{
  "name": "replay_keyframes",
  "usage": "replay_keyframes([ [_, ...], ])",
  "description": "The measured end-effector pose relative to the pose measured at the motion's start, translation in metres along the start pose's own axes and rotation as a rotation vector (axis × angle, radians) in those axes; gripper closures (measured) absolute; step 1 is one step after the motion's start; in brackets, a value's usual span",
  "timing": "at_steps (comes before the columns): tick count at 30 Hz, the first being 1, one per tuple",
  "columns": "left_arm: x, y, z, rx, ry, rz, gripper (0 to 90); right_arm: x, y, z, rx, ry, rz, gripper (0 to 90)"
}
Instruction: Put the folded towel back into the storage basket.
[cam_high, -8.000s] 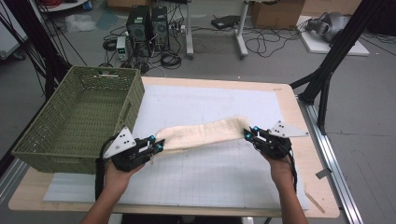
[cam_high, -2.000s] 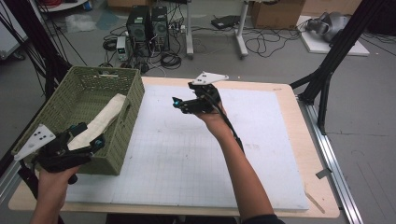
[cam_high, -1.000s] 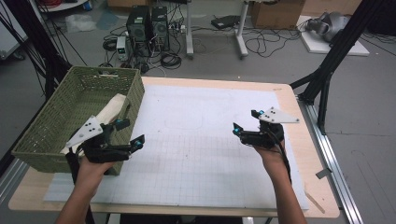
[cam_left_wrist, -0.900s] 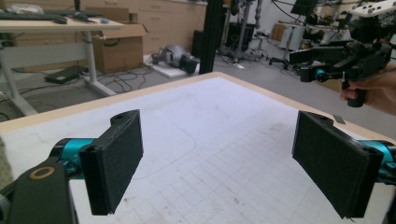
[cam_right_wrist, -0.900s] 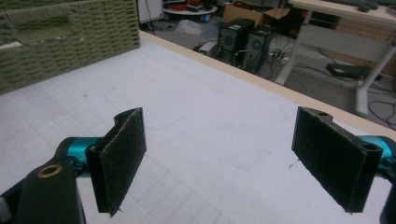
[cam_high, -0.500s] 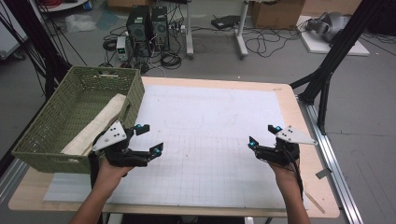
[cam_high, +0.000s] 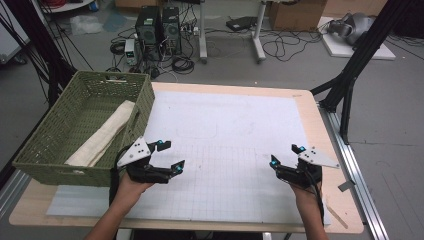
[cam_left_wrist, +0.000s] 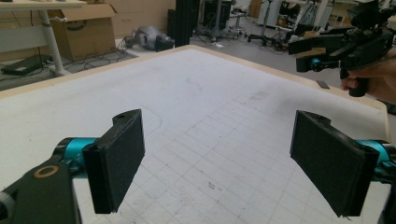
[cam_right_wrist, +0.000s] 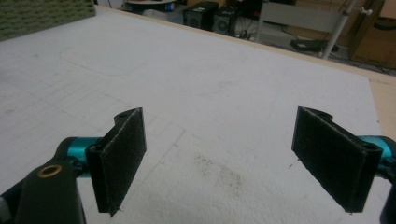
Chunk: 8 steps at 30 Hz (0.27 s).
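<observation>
**A:** how far along are you?

**B:** Looks done to me. The rolled cloth (cam_high: 102, 135) lies inside the green basket (cam_high: 47, 167), left of frame. My left claw (cam_high: 170, 156) and right claw (cam_high: 284, 155) are both spread, holding nothing, over the white surface (cam_high: 225, 125).

**A:** anything else in there?

**B:** Nope.

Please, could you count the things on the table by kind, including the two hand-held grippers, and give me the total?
Baskets: 1, the green woven basket at the table's left edge.
Cloths: 1, the cream rolled cloth lying inside that basket.
Mats: 1, the white grid mat covering the tabletop.
Grippers: 2, the left gripper and the right gripper, both open and holding nothing.
Total: 5
</observation>
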<state>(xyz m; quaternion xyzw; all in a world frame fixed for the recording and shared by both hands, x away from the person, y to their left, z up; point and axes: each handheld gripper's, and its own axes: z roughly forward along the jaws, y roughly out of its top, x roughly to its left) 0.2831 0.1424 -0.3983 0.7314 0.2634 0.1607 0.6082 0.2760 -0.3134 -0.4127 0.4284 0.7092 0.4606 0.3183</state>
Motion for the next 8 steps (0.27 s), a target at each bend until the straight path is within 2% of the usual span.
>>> replay_keyframes([
  [3, 0.0006, -0.0016, 0.0016, -0.003, 0.008, 0.000, 18.0, -0.0003, -0.0030, 0.0005, 0.016, -0.005, -0.004, 16.4],
  [8, 0.0019, -0.0023, 0.0032, -0.009, 0.021, -0.005, 17.3, -0.0020, -0.0037, -0.0031, 0.003, -0.016, 0.011, 16.4],
])
